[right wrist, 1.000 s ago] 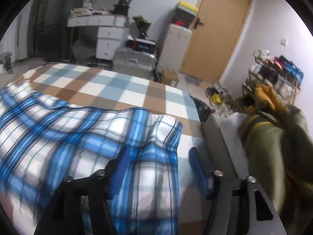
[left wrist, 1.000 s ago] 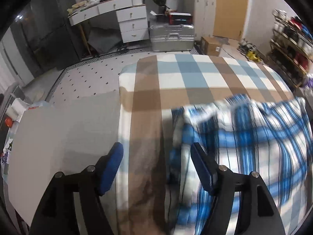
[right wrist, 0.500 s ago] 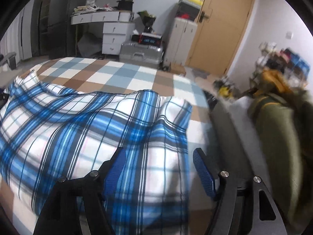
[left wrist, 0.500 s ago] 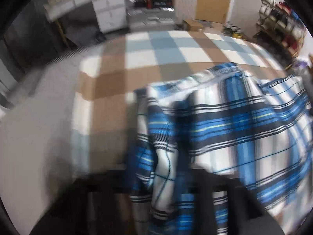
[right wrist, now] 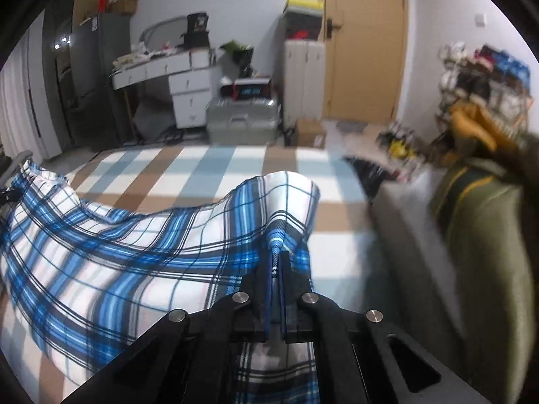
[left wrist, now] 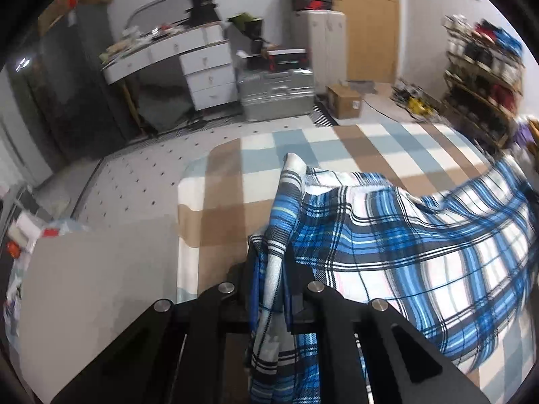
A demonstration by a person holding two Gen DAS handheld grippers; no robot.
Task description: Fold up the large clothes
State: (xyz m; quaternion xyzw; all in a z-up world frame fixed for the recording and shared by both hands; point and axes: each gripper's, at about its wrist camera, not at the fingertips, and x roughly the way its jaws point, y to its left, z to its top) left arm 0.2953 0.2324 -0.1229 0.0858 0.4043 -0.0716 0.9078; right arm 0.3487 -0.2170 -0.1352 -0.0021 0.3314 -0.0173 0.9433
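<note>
Blue-white plaid shirt (left wrist: 421, 252) stretched, sagging between claws above checked bed (left wrist: 370, 148). Left claw (left wrist: 269, 289) clenched on one bunched corner, right claw (right wrist: 276, 279) on other.

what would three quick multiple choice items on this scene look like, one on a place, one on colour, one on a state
1. Where does the blue plaid garment lie?
A. over the checked bed cover
B. on the white desk
C. on the shoe rack

2. What colours is the bed cover checked in?
A. red and black
B. brown, pale blue and white
C. green and yellow

3. How do the left tongs and right tongs stand?
A. both open, apart from the cloth
B. only the left shut on cloth
C. both shut on the garment

Key: 1 A, the garment spreads across the cover in both views. 2 B, those squares show beyond the garment. 3 C, cloth is pinched between each pair of fingers.
</note>
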